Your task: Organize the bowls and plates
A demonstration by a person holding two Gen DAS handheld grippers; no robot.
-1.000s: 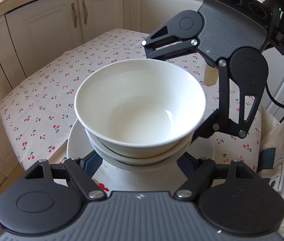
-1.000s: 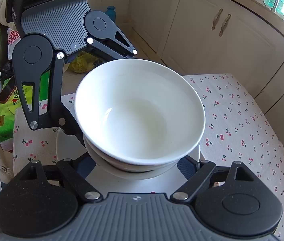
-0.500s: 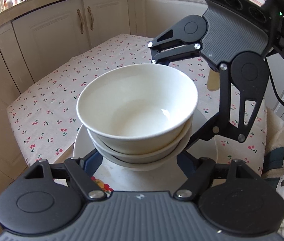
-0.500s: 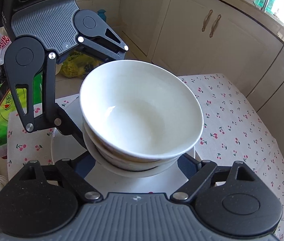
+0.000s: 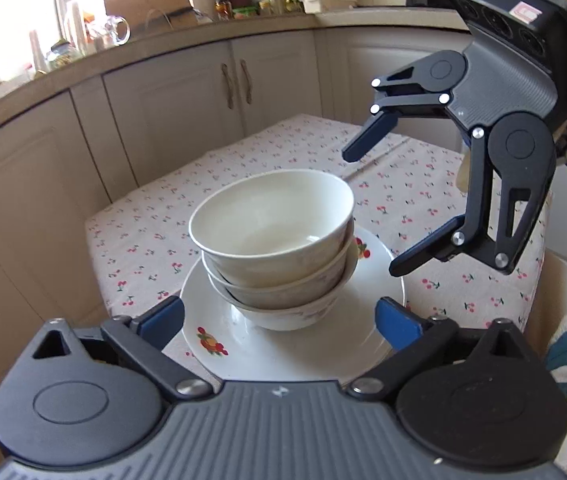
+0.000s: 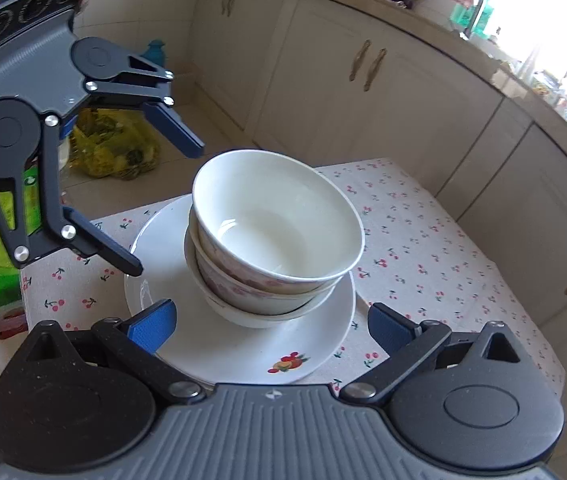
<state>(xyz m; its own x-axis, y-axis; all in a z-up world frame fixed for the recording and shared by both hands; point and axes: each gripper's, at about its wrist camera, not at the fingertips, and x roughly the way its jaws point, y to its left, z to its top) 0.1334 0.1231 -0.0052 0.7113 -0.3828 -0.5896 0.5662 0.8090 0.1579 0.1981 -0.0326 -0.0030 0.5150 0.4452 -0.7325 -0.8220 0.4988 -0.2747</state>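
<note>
Nearing the end of the job, judging by the layout. Seeing a stack of three bowls (image 5: 275, 248) nesting one inside another, leaning a little off centre, and resting on a white plate (image 5: 243, 344) with fruit prints. Sitting, in turn, on the cherry-print worktop (image 5: 143, 232). Finding no other plate or bowl lying loose on the cloth in either view, so counting the gathering and stacking as done, as far as showing here.

Gripping nothing with the left gripper (image 5: 279, 318). Having just been opening its jaws, now holding them wide, with the blue pads flanking the plate's near rim but pressing on neither rim nor bowls. Showing the plate's edge and the foot of the stack between the pads, untouched.

Gripping nothing with the right gripper (image 6: 269, 324) either. Likewise having just been opening its jaws, now spreading them fully, hanging on the opposite side of the stack and clear of the crockery.

Possibly remaining: straightening the slightly tilting stack, or carrying the whole set off to a cupboard. Only guessing there, seeing no marked destination. Minding the lean of the top bowl when lifting the plate.
</note>
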